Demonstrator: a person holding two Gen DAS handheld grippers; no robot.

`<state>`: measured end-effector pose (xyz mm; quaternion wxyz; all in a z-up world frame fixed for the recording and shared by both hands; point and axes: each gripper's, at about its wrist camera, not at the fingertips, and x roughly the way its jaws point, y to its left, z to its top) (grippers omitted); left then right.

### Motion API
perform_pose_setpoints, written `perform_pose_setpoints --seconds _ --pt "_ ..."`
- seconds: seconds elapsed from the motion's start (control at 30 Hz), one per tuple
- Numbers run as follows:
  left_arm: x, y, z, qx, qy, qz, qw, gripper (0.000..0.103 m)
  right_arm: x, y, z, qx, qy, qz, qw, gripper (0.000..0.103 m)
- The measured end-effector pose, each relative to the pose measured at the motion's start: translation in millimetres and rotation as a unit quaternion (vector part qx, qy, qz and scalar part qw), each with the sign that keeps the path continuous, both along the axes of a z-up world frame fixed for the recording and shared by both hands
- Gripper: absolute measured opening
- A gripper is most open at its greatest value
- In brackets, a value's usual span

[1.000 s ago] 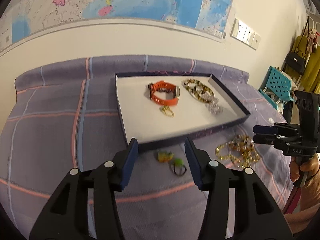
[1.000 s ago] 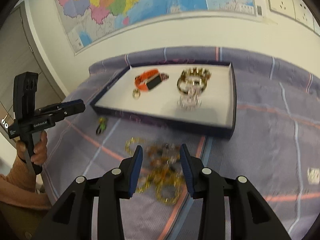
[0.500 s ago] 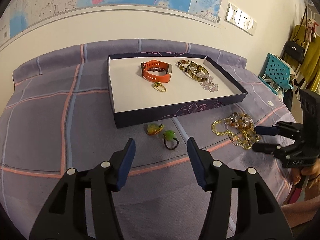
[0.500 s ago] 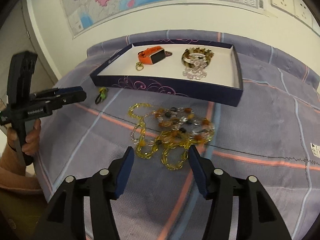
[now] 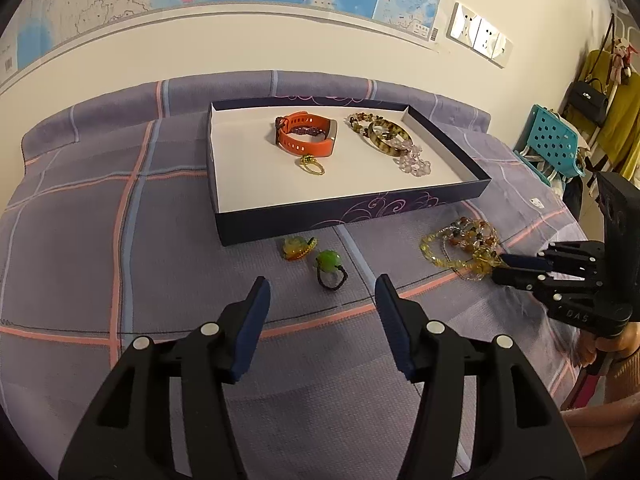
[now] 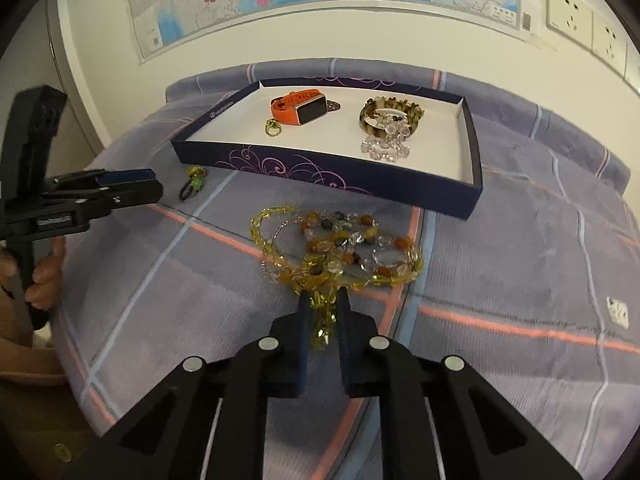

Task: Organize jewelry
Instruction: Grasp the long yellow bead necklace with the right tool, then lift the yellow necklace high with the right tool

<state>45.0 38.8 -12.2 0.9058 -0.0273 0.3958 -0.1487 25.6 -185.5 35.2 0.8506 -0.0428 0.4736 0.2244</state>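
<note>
Pick-up step: right gripper (image 6: 322, 312), fingers clamped on the near strands of the yellow bead necklace (image 6: 340, 252) lying on the table before the jewelry box (image 6: 472, 152); left gripper (image 5: 320, 300) fingers apart, idle; next, probably a tangle-free lift into the box.

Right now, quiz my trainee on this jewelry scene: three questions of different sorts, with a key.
1. True or false: the right tool is shut on the yellow bead necklace.
2. Which item lies inside the box? A) orange watch B) green ring C) yellow bead necklace
3. Fill in: the left tool is ____ and holds nothing.

Key: 1 true; 2 A; 3 open.
</note>
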Motion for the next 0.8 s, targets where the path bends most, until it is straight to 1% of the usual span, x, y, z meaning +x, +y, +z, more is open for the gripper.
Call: perform_pose_setpoints --seconds 0.07,0.17,0.3,0.37,0.43,0.57,0.8 --pt "0 -1 0 0.000 -0.001 -0.002 1.0000 0.054 -2 -5 1 0.022 0.008 -0.001 1.000 0.008" --pt "-1 -2 -1 -0.001 0.000 -0.003 1.0000 0.054 -4 -16 8 0.073 0.017 -0.006 0.997 0.008" --pt "-1 -2 -1 0.000 0.000 -0.003 1.0000 0.054 -6 -28 30 0.118 0.003 -0.012 0.993 0.008" --pt "-1 -2 -1 -0.001 0.000 -0.003 1.0000 0.054 -8 -32 45 0.142 -0.010 -0.008 0.990 0.008" --pt "-1 -3 -1 -0.001 0.000 -0.005 1.0000 0.054 -8 -35 58 0.154 -0.023 -0.008 0.988 0.008" --pt "-2 -5 -1 0.002 -0.001 -0.009 1.0000 0.054 -8 -43 86 0.192 -0.051 -0.007 0.980 0.008" --pt "-3 -7 -2 0.001 0.000 -0.013 0.9999 0.054 -9 -51 138 0.207 -0.116 -0.004 0.971 0.008"
